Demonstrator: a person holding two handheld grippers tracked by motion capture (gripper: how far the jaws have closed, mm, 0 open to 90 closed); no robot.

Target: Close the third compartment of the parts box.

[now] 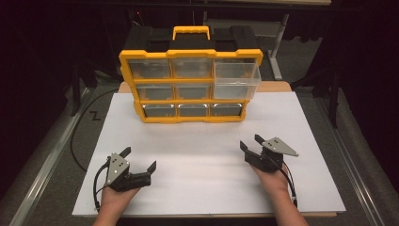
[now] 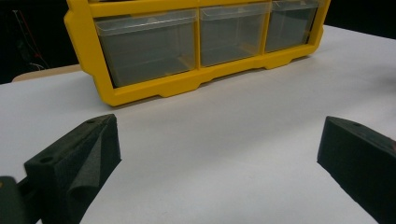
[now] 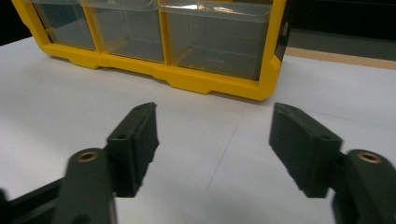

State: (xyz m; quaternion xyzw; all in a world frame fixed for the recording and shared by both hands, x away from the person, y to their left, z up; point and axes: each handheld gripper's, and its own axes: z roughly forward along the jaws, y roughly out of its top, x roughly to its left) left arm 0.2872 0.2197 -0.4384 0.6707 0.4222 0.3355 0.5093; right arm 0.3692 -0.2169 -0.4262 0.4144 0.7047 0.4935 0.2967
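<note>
I see a big white board point(image 1: 202, 155) on the table, and most of it is bare, so there is lots of room between my two tongs. My left gripper point(image 1: 139, 159) sits near the front left edge, wide open, holding nothing. My right gripper point(image 1: 250, 142) sits near the front right, about half open, with nothing between its jaws. The yellow box of drawers point(image 1: 190, 87) stands upright at the far edge of the board, well apart from both tongs. Its clear drawers look empty. The top right drawer point(image 1: 236, 79) is pulled out and sticks forward past the frame. Dark floor lies around the table.
</note>
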